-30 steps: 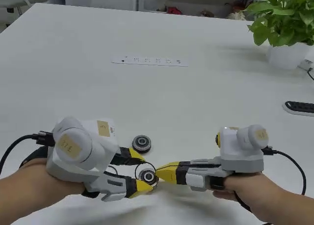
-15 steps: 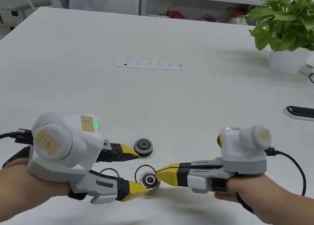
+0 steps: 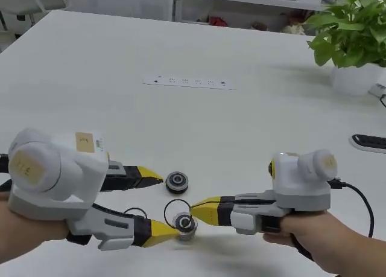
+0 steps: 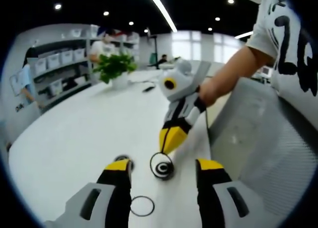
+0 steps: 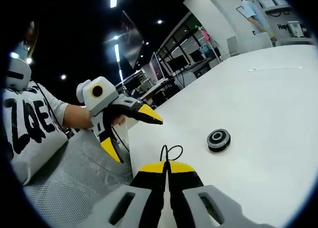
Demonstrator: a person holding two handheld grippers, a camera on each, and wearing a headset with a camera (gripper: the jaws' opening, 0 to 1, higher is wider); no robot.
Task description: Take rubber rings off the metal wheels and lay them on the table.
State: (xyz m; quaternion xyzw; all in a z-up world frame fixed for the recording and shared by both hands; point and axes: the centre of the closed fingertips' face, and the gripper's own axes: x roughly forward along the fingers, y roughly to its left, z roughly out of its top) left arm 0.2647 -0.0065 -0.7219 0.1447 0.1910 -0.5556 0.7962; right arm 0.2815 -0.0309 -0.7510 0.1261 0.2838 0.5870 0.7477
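Right gripper view: right gripper point(image 5: 168, 163) pinched shut on rubber ring point(image 5: 171, 150), loop seemingly hooked to metal wheel point(image 3: 184, 223) on table point(image 3: 241, 126). Left gripper point(image 4: 164, 164) gapes, jaws flanking wheel, not clamping. Risk: pull drags unheld wheel; stretched ring snaps free.

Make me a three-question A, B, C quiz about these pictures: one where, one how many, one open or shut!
1. Where is the potted plant?
A. far right of the table
B. middle of the table
C. on the floor
2. How many metal wheels lie on the table?
A. one
B. two
C. four
3. How are the right gripper's jaws?
A. wide open
B. shut on a rubber ring
C. shut on a wheel
Answers: 1 A, it stands at the far right. 2 B, one alone, another wheel by the jaws. 3 B, the ring loops out of closed tips.
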